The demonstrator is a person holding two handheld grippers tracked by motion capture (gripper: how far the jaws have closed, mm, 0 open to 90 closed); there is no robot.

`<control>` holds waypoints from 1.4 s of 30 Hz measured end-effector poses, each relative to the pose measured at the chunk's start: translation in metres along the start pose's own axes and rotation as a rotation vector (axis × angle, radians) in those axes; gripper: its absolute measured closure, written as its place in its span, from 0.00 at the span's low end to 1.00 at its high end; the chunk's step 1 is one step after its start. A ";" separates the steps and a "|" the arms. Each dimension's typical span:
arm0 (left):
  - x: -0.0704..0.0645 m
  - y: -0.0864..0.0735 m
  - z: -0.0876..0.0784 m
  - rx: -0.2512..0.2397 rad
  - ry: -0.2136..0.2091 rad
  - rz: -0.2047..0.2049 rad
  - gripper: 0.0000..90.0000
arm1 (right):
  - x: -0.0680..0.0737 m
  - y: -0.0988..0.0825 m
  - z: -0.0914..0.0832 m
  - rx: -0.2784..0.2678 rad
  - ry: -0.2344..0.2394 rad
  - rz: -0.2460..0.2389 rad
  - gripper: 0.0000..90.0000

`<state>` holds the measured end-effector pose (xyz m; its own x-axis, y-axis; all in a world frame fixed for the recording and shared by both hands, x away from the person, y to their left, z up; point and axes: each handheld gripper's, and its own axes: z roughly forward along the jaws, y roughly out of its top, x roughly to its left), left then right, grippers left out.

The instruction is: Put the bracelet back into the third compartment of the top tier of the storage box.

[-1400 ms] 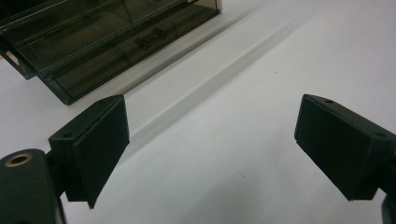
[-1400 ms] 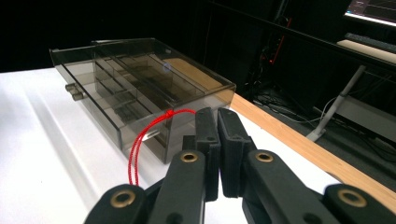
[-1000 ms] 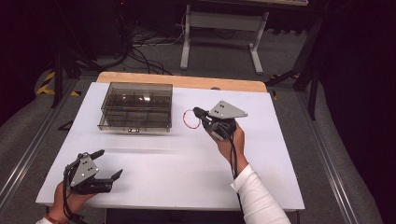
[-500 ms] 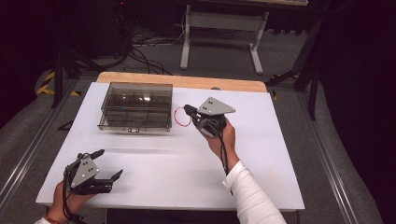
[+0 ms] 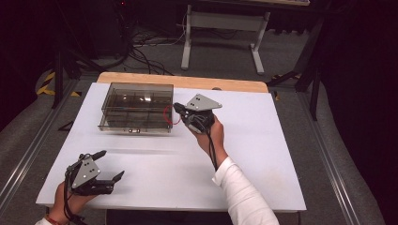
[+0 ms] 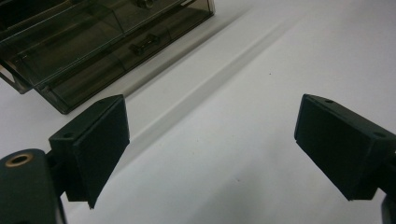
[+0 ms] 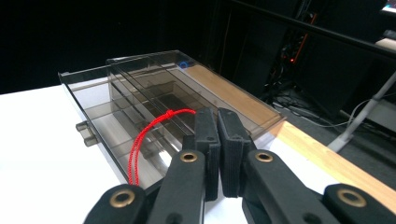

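A smoky clear plastic compartment box (image 5: pixel 136 107) lies on the white table (image 5: pixel 267 140) at the back left. My right gripper (image 5: pixel 178 108) hovers at the box's right end, shut on a thin red cord loop (image 5: pixel 166 115) that hangs against the box wall. In the right gripper view the jaws (image 7: pixel 217 113) are pressed together and the red cord loop (image 7: pixel 140 144) curves down to their left, with the box (image 7: pixel 135 88) just beyond. My left gripper (image 5: pixel 111 164) rests near the table's front left corner, open and empty. The left gripper (image 6: pixel 212 135) faces bare table, the box (image 6: pixel 88 42) farther off.
A wooden board (image 5: pixel 187 81) runs along the table's back edge behind the box. Beyond it stand a white metal stand (image 5: pixel 220 28) and floor cables (image 5: pixel 145 51). A metal rail (image 5: pixel 28 154) borders the table's left side.
My right gripper has carried the red cord loop leftward, from the table's middle to the right end of the box. The left gripper has stayed in place.
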<state>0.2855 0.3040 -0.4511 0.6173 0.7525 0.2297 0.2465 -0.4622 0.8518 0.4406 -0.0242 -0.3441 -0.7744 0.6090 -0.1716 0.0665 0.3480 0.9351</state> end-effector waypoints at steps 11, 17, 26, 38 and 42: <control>0.000 0.000 -0.001 -0.003 -0.009 -0.002 0.12 | 0.008 0.001 0.023 0.004 0.011 0.007 0.99; 0.000 -0.001 -0.001 -0.005 -0.013 -0.001 0.12 | 0.015 0.001 0.036 0.014 0.020 -0.003 0.98; 0.000 -0.001 -0.001 -0.007 -0.010 -0.003 0.12 | 0.017 -0.004 0.046 0.034 0.014 0.001 0.98; 0.000 -0.001 -0.001 -0.009 -0.013 0.000 0.12 | 0.016 -0.010 0.053 0.060 0.004 0.005 0.98; 0.000 -0.001 0.000 -0.008 -0.011 0.000 0.12 | 0.017 -0.011 0.055 0.066 0.009 0.002 0.98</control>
<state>0.2848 0.3046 -0.4520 0.6258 0.7469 0.2246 0.2401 -0.4585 0.8556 0.4608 0.0215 -0.3740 -0.7799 0.6032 -0.1671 0.1088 0.3936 0.9128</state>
